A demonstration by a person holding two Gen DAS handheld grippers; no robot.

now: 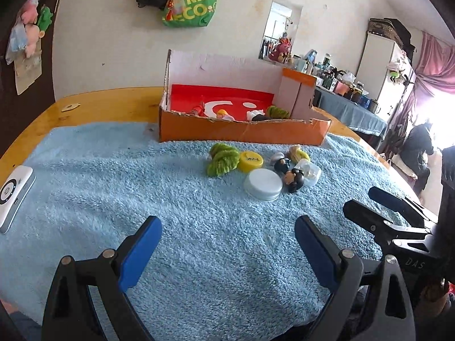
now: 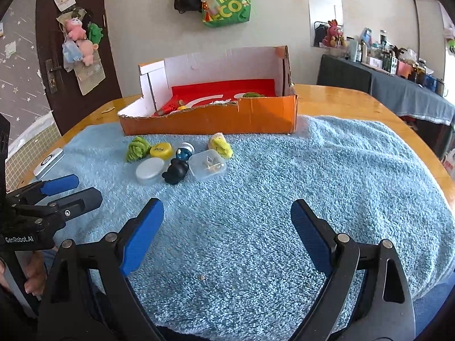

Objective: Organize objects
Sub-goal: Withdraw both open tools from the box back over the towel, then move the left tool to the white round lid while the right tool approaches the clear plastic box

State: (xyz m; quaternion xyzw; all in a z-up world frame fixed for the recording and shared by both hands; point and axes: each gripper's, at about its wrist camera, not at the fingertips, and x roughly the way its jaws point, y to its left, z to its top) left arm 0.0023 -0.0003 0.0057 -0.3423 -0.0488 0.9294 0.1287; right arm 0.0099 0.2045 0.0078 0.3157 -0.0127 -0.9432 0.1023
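Observation:
An orange cardboard box (image 1: 241, 133) (image 2: 210, 119) with a red floor stands at the back of a blue towel (image 1: 170, 199) (image 2: 312, 184) and holds a few small items. In front of it lie a green yarn bundle (image 1: 223, 159) (image 2: 137, 148), a yellow lid (image 1: 251, 161) (image 2: 161, 150), a white round tin (image 1: 263, 184) (image 2: 150, 170), a black figurine (image 1: 293, 180) (image 2: 175, 172), a clear plastic case (image 1: 308, 172) (image 2: 207, 164) and a yellow yarn piece (image 2: 220, 145). My left gripper (image 1: 227, 251) (image 2: 76, 189) is open and empty, short of the pile. My right gripper (image 2: 227, 234) (image 1: 366, 203) is open and empty too.
A white device (image 1: 12, 196) (image 2: 48, 162) lies at the towel's left edge. The towel covers a wooden table (image 1: 113, 105) (image 2: 341, 99). A dark door (image 2: 71, 42) with hanging toys is at the left. A cluttered side table (image 2: 398, 79) stands at the right.

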